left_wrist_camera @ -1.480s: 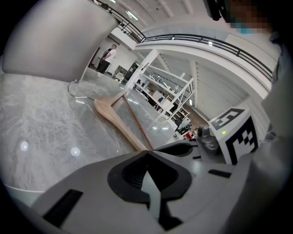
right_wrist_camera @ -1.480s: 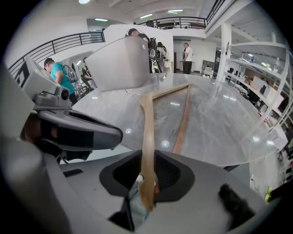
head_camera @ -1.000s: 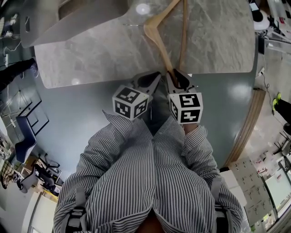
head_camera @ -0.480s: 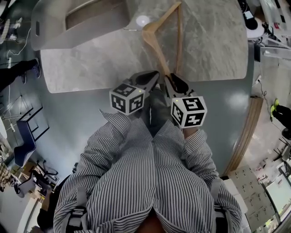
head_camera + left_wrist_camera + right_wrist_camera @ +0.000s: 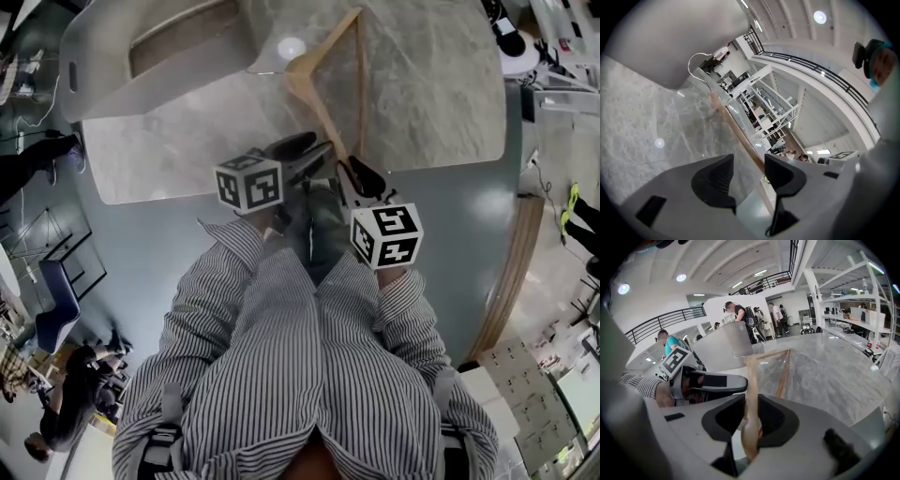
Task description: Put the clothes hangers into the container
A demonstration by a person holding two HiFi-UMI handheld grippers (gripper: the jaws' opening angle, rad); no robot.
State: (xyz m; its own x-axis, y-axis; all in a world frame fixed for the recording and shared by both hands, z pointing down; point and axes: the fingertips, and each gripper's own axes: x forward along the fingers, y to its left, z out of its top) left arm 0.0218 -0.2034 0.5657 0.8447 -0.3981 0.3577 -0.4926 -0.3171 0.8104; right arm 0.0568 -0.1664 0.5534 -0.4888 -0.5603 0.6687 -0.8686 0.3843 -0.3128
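My right gripper (image 5: 361,175) has its jaws clamped on one end of the light wooden clothes hanger (image 5: 323,103), which reaches out over the grey marble desk (image 5: 431,94). My left gripper's (image 5: 305,155) jaws have just opened wide, with the hanger's arm loose between them.

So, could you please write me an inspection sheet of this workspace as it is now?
Surface: marble table, holding only the job's things.
Job's things: one wooden hanger, outside the grey container, hook end toward it.
Clutter: nothing seen.
Tools: right tool shut on the hanger's arm end; left tool has just been opening, with the hanger between its jaws but not pressed.
Cables: nothing seen on the table.
Surroundings: people and shelves beyond the table.
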